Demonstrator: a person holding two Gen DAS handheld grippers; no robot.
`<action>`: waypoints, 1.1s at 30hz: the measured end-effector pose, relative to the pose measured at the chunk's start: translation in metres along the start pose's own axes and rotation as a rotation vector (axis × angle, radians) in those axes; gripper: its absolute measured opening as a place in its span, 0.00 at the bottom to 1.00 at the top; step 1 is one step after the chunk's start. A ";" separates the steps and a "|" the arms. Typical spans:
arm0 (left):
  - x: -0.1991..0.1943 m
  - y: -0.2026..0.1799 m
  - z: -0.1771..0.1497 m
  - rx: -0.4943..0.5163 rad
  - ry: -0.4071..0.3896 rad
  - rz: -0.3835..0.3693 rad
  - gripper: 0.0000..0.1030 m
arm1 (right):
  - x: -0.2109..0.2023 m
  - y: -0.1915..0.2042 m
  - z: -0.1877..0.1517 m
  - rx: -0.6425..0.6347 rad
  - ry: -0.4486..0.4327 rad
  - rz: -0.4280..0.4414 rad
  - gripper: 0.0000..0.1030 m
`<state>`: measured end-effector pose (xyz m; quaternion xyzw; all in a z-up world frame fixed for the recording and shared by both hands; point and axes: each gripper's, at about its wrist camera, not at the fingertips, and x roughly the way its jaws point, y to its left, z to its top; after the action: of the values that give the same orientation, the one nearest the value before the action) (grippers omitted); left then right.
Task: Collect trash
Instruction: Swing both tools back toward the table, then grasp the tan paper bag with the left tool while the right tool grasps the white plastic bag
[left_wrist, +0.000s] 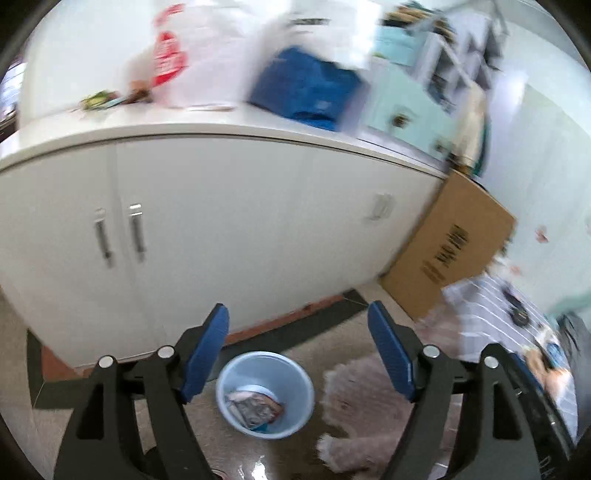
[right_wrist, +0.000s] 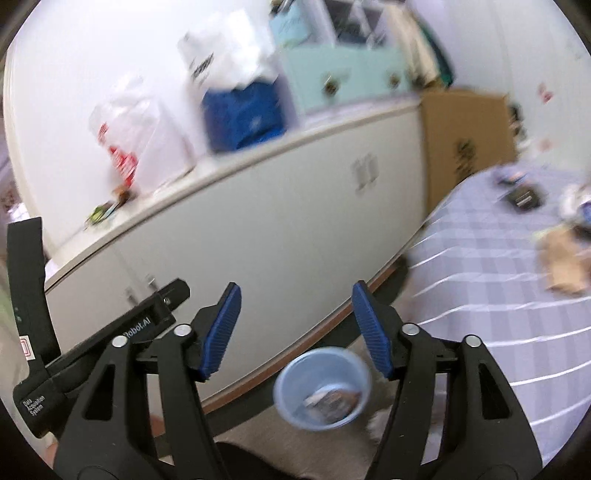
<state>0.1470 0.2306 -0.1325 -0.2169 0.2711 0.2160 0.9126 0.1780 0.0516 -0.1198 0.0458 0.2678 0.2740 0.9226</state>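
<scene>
Blue bin (left_wrist: 264, 395) upright, mouth up

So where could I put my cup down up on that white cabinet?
The cabinet top looks bare along its front edge, between the small wrappers on the left and the blue bag. Further back it is crowded: a clear plastic bag with red print, the blue bag, and white bags above. The far right end is too blurred to judge.

Bright, even daylight fills both views, washing the white wall (left_wrist: 92, 55) nearly blank. Motion blur smears the upper clutter and the striped lilac cloth (right_wrist: 480, 277); fisheye bends the long white cabinet (left_wrist: 221, 221); corners go black.
</scene>
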 end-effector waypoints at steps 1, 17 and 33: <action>-0.001 -0.019 -0.001 0.031 0.012 -0.040 0.74 | -0.012 -0.012 0.004 0.005 -0.026 -0.043 0.65; 0.025 -0.276 -0.080 0.495 0.270 -0.364 0.79 | -0.133 -0.234 0.002 0.349 -0.148 -0.407 0.74; 0.059 -0.331 -0.111 0.690 0.339 -0.317 0.54 | -0.101 -0.300 0.005 0.544 -0.049 -0.364 0.79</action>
<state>0.3163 -0.0793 -0.1590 0.0299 0.4372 -0.0695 0.8962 0.2538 -0.2551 -0.1375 0.2484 0.3128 0.0217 0.9165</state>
